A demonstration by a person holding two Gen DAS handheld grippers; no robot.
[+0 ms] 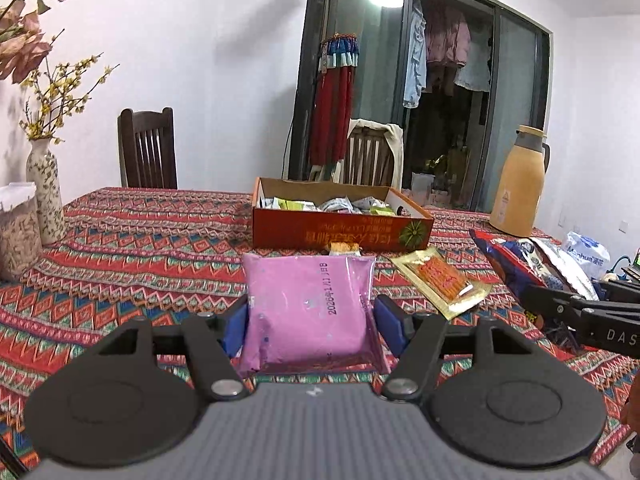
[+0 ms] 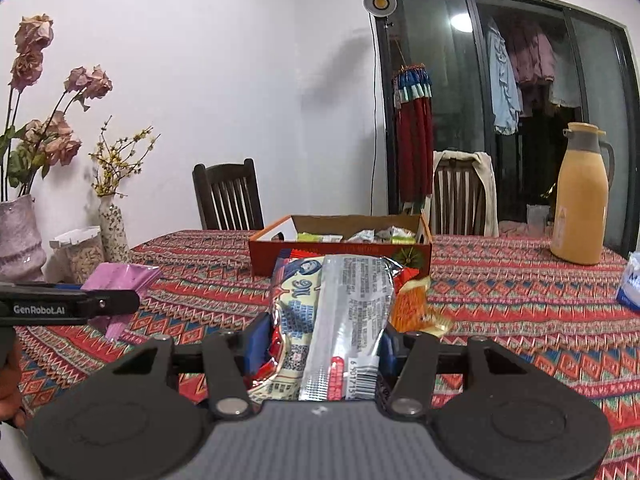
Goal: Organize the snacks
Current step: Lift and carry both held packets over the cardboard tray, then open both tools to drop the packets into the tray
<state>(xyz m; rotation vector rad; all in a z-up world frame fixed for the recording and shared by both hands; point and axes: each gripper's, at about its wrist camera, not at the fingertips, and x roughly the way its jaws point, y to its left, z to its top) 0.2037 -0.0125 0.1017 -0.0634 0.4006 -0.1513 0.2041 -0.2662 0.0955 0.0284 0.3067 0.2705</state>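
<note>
Your left hand-held gripper [image 1: 308, 322] grips the pink packet [image 1: 306, 312], long axis pointing ahead toward the box [image 1: 340, 232]. Your right hand-held gripper [image 2: 320, 350] grips the silver bag [image 2: 336, 320], lengthwise toward the box.

Two grippers: the left gripper [image 1: 308, 320] grips one pink packet [image 1: 306, 308], the right gripper [image 2: 320, 350] one silver-and-red snack bag [image 2: 332, 320]. One orange cardboard box [image 1: 340, 234] at frame centre holds several small packets, too jumbled to count. One clear-wrapped orange snack [image 1: 440, 280] lies right of centre. Two dark wooden chairs [image 2: 228, 194] stand behind the one patterned tablecloth [image 1: 140, 248]. Two vases [image 2: 112, 230] at left; one tan thermos jug [image 2: 582, 196] at right.
</note>
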